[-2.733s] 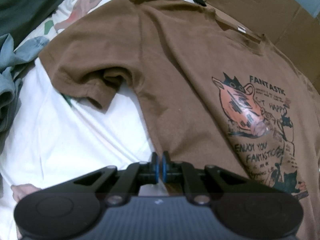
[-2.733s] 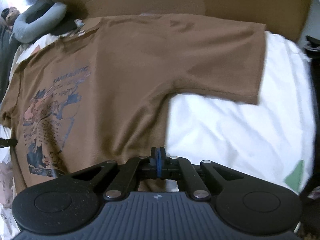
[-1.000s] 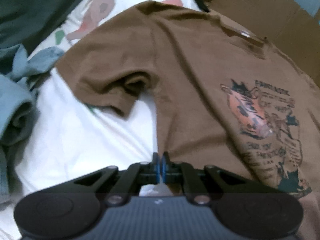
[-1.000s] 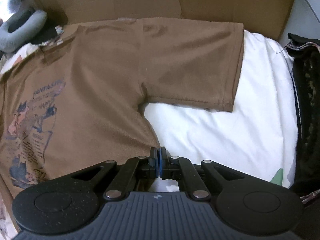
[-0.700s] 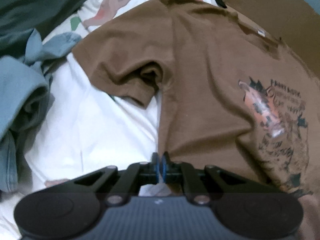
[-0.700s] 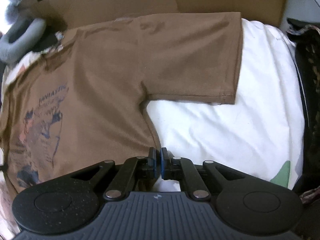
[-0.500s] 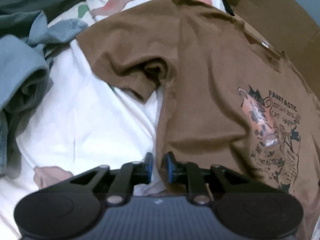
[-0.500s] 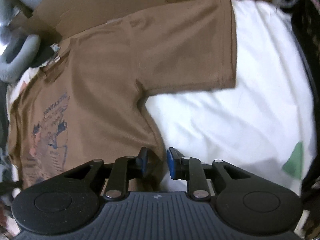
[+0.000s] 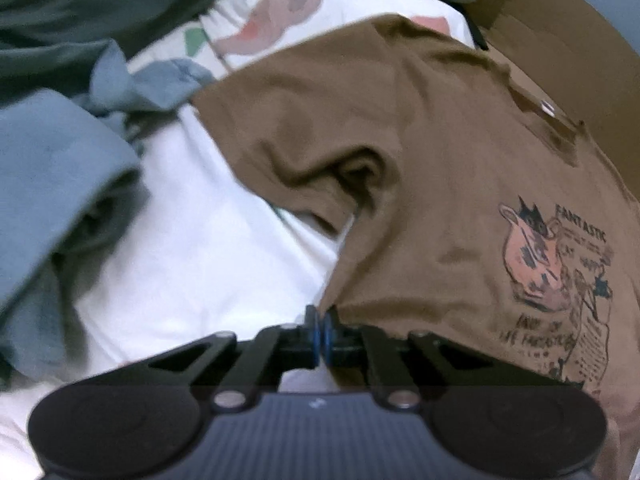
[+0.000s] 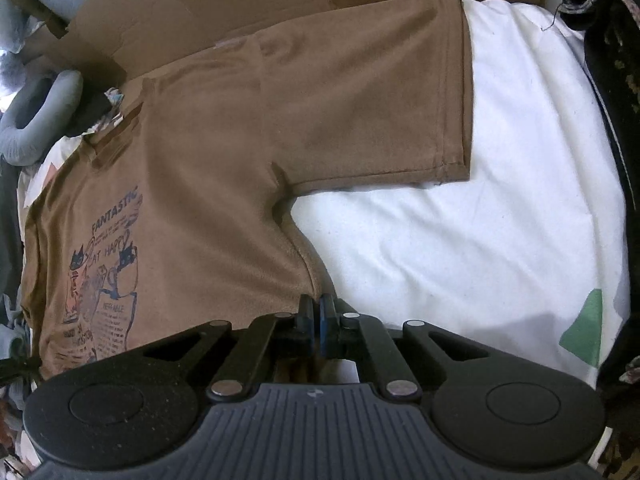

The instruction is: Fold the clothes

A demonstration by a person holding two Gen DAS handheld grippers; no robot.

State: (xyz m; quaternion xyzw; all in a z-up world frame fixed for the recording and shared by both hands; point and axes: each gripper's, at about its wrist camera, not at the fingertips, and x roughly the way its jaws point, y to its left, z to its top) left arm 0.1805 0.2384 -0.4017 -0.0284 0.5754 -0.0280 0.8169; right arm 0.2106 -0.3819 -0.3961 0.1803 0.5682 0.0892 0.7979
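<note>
A brown T-shirt (image 9: 440,200) (image 10: 220,180) with a cat print (image 9: 552,272) (image 10: 104,280) lies face up on a white sheet (image 9: 200,260) (image 10: 480,240). My left gripper (image 9: 321,320) is shut on the shirt's side edge below the bunched sleeve (image 9: 320,152), and the cloth rises in a small tent to the pads. At the opposite side edge, below the flat sleeve (image 10: 380,100), my right gripper (image 10: 317,308) is shut, with brown cloth showing between and under its fingers.
A blue-grey garment (image 9: 60,180) and a dark green cloth (image 9: 80,8) are heaped left of the shirt. Cardboard (image 10: 200,8) stands behind the collar. A grey neck pillow (image 10: 32,112) lies at the far left, a dark patterned cloth (image 10: 612,80) along the right.
Both grippers opened briefly half a second ago and have shut again on the shirt's side edges. The left one has shifted and lifted the edge a little. The left sleeve is more bunched.
</note>
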